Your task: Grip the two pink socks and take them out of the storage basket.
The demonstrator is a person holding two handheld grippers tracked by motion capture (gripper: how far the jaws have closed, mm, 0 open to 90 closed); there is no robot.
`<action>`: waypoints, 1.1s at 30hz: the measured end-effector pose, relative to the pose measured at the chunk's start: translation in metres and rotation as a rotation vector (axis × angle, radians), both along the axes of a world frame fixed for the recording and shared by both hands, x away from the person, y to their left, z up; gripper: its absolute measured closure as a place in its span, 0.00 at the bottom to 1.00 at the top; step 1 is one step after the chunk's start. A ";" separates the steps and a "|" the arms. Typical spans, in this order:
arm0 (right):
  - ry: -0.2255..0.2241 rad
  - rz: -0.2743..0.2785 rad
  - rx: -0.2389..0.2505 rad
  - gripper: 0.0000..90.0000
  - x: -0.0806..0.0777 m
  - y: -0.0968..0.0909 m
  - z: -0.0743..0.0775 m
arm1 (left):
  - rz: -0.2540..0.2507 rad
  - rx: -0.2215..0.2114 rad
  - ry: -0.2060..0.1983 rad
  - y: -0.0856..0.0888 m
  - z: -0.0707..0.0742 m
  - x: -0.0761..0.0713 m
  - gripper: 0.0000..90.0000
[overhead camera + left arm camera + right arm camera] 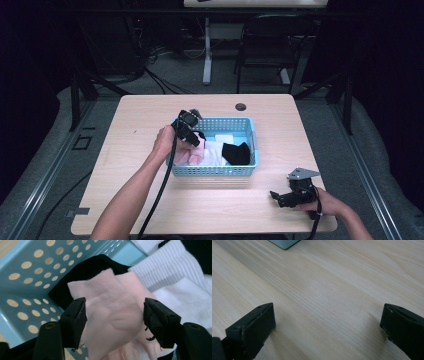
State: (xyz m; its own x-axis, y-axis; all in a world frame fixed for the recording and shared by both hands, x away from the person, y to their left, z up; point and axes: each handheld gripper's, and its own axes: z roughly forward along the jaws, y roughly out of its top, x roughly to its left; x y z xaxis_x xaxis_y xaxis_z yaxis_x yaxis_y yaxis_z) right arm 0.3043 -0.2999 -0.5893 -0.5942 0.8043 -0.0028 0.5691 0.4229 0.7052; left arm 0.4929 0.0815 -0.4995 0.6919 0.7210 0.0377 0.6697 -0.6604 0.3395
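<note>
A light blue perforated basket (pixel 252 142) sits mid-table with socks in it: a pink sock (pixel 192 155) at its left end, white ones (pixel 216 150) in the middle and a black one (pixel 236 152) to the right. My left gripper (pixel 191 131) hangs over the basket's left end, open, its jaws straddling the pink sock (pixel 112 315) without closing on it. A black sock (pixel 87 270) lies under the pink one, and ribbed white socks (pixel 170 272) lie beside it. My right gripper (pixel 280 197) rests low at the table's front right, open over bare wood (pixel 324 302).
The basket wall (pixel 27 280) stands close on the left of the left gripper's jaws. A basket corner (pixel 284 243) shows at the top of the right gripper view. A cable hole (pixel 241 106) marks the table's far side. A chair (pixel 270 45) stands beyond the table.
</note>
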 end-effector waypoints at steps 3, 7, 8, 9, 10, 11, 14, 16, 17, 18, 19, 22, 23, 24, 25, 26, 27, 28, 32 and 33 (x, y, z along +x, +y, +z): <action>0.000 0.000 -0.001 0.00 0.000 0.000 0.000 | 0.019 -0.003 -0.003 0.003 0.001 0.000 0.46; 0.000 0.000 -0.001 0.00 0.000 0.000 0.000 | 0.028 -0.008 -0.012 0.005 0.002 0.001 0.48; 0.000 0.000 0.000 0.00 0.000 0.000 0.000 | 0.026 -0.007 -0.015 0.005 0.002 0.001 0.50; 0.000 0.001 0.000 0.00 0.000 0.000 0.000 | 0.025 -0.006 -0.019 0.005 0.002 0.001 0.51; 0.001 0.001 0.000 0.00 0.000 0.000 0.000 | 0.023 -0.010 -0.019 0.005 0.002 0.001 0.53; 0.002 0.003 -0.002 0.00 0.000 0.000 0.000 | 0.024 -0.010 -0.020 0.004 0.002 0.001 0.55; 0.002 0.003 -0.002 0.00 0.000 0.000 0.000 | 0.024 -0.006 -0.032 0.004 0.002 0.001 0.65; 0.001 0.002 -0.002 0.00 0.000 0.000 0.000 | 0.020 0.003 -0.027 0.004 0.002 0.002 0.71; 0.002 0.003 -0.001 0.00 0.000 0.000 0.000 | 0.021 0.008 -0.021 0.004 0.001 0.002 0.74; 0.002 0.003 -0.002 0.00 0.000 0.000 0.000 | 0.026 0.012 -0.016 0.004 0.000 0.002 0.75; 0.001 0.002 -0.002 0.00 0.000 0.000 0.000 | 0.027 0.016 -0.009 0.004 0.000 0.002 0.74; 0.001 0.001 -0.004 0.00 0.000 0.000 0.000 | 0.018 -0.018 -0.009 0.002 0.001 -0.002 0.65; 0.001 0.002 -0.003 0.00 0.000 0.000 0.000 | 0.015 -0.016 -0.007 0.000 0.002 -0.003 0.60; 0.001 0.002 -0.003 0.00 0.000 0.000 0.000 | 0.005 -0.003 -0.008 -0.002 0.002 -0.005 0.55; 0.002 0.004 -0.004 0.00 0.000 0.000 0.000 | -0.001 0.003 -0.006 -0.004 0.002 -0.006 0.54; 0.001 0.002 -0.003 0.00 0.000 0.000 0.000 | -0.003 0.015 -0.008 -0.005 0.000 -0.006 0.53; 0.001 0.003 -0.003 0.00 0.000 0.000 0.000 | -0.004 0.027 -0.006 -0.006 0.000 -0.006 0.52; 0.001 0.002 -0.003 0.00 0.000 0.000 0.000 | -0.006 0.033 0.000 -0.006 -0.002 -0.005 0.52; 0.001 0.002 -0.002 0.00 0.000 0.000 0.000 | 0.004 0.081 -0.009 -0.006 -0.009 -0.004 0.54; 0.001 0.002 -0.003 0.00 0.000 0.000 0.000 | 0.004 0.080 -0.008 -0.005 -0.010 -0.004 0.57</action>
State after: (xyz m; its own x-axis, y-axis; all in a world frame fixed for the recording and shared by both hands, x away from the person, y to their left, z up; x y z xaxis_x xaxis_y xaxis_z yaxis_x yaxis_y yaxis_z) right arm 0.3041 -0.3001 -0.5891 -0.5961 0.8029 -0.0047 0.5686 0.4262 0.7036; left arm 0.4888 0.0764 -0.5092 0.6884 0.7183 0.1006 0.6699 -0.6828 0.2916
